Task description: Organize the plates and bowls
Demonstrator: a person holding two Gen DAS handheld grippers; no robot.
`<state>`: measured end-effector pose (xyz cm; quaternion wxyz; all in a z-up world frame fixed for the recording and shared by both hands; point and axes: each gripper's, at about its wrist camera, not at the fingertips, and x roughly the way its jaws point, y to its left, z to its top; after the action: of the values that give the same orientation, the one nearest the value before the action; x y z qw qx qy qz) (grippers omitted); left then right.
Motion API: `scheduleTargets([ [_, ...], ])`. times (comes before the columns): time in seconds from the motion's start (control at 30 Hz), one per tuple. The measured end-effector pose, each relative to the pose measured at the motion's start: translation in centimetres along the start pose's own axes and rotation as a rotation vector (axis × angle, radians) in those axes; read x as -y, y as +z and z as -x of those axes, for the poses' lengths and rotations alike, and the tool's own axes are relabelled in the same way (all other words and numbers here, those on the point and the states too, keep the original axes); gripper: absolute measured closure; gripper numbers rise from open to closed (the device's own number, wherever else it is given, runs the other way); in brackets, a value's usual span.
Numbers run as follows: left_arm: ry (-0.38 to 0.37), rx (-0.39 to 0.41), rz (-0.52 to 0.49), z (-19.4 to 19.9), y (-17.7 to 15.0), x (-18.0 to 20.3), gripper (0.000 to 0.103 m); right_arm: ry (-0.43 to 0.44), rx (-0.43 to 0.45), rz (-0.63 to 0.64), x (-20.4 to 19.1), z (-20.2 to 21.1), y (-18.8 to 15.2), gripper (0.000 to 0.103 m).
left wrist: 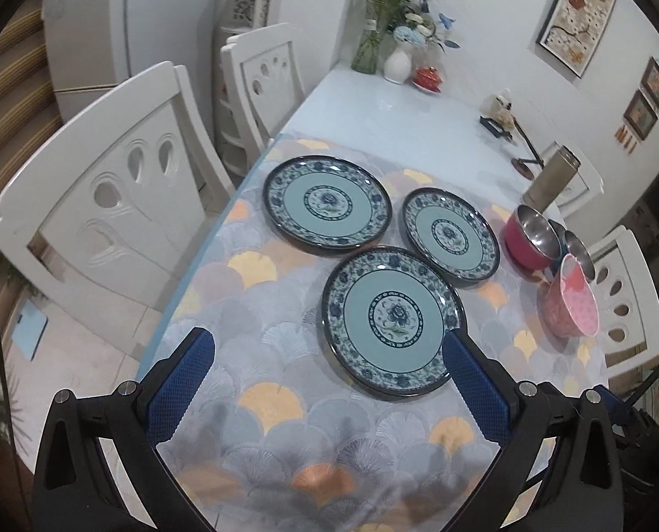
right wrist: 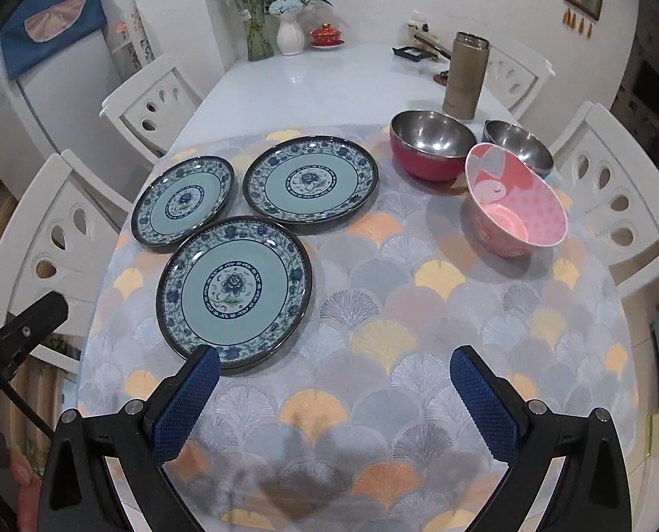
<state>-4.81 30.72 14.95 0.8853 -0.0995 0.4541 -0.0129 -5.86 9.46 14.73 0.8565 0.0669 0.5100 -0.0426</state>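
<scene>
Three patterned plates lie flat on the desk's left half, none stacked. The near plate (left wrist: 394, 321) sits just ahead of the left tool (left wrist: 325, 381), touching its right finger in that view. The right tool (right wrist: 334, 399) has it off to its left, so the left looks nearer. Both tools gape wide, holding nothing. The pink bowl (right wrist: 515, 204) stands far right.

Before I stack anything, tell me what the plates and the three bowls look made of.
Plates: glossy, printed, probably ceramic or melamine. Red bowl and blue bowl: mirror-bright insides, likely stainless steel in coloured shells. Pink bowl: smooth, printed, ceramic or plastic.
</scene>
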Motion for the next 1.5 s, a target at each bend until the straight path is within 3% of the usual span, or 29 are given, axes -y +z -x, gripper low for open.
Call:
scheduleTargets([
  [0.3,-0.014,0.002,0.001,0.0,0.4,0.3,0.001,-0.017,0.042,0.057,-0.6,0.8,0.2,0.0],
  [0.73,0.061,0.024,-0.005,0.1,0.9,-0.9,0.001,-0.021,0.053,0.105,-2.7,0.5,0.5,0.0],
  [1.0,0.052,0.015,0.0,-0.1,0.8,-1.1,0.001,-0.028,0.052,0.116,-3.0,0.5,0.3,0.0],
  [1.13,0.006,0.021,0.01,0.0,0.9,-1.3,0.001,-0.033,0.055,0.108,-2.8,0.5,0.4,0.0],
  [1.5,0.008,0.005,-0.019,-0.7,0.9,-0.8,0.001,-0.058,0.052,0.101,-2.6,0.2,0.5,0.0],
])
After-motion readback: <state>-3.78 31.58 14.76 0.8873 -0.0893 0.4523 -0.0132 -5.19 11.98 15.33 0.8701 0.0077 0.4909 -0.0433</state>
